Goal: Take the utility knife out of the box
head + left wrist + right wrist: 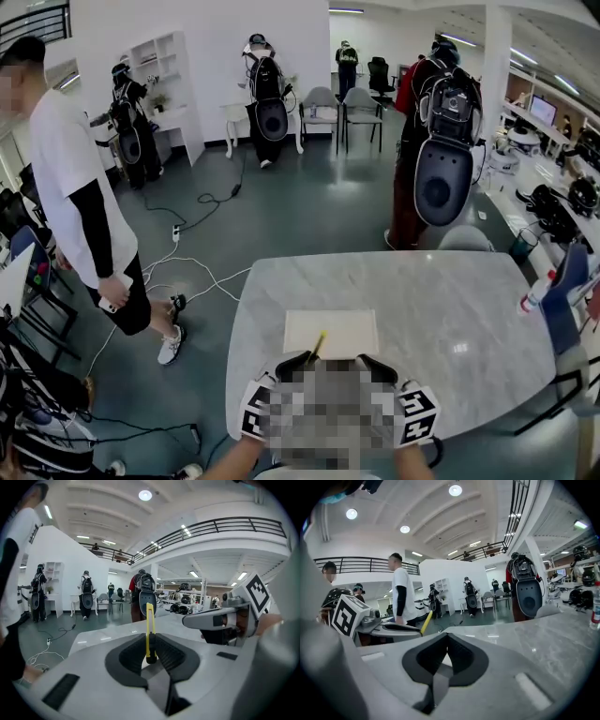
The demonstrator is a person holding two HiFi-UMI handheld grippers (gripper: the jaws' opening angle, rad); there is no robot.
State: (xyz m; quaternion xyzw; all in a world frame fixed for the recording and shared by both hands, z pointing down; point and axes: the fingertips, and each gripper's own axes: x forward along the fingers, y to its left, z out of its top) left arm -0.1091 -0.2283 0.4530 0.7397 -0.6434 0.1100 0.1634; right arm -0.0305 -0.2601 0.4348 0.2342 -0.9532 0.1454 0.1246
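Note:
A flat white box [330, 333] lies on the marble table [450, 309] near its front edge. My left gripper [150, 638] is shut on a slim yellow utility knife [149, 623], which stands up out of the jaws. In the head view the knife [319, 344] is a thin yellow strip above the box's near edge, with the left gripper [298, 360] just behind it. My right gripper [448, 637] is shut with nothing between its jaws, and sits close beside the left one [371, 362]. A mosaic patch hides both gripper bodies in the head view. In the right gripper view the knife [425, 622] pokes out at the left.
A bottle [534, 292] stands at the table's right edge beside a blue chair [562, 300]. A person with a backpack [439, 141] stands beyond the far edge. A person in a white shirt [80, 206] stands left, with cables [187, 272] on the floor.

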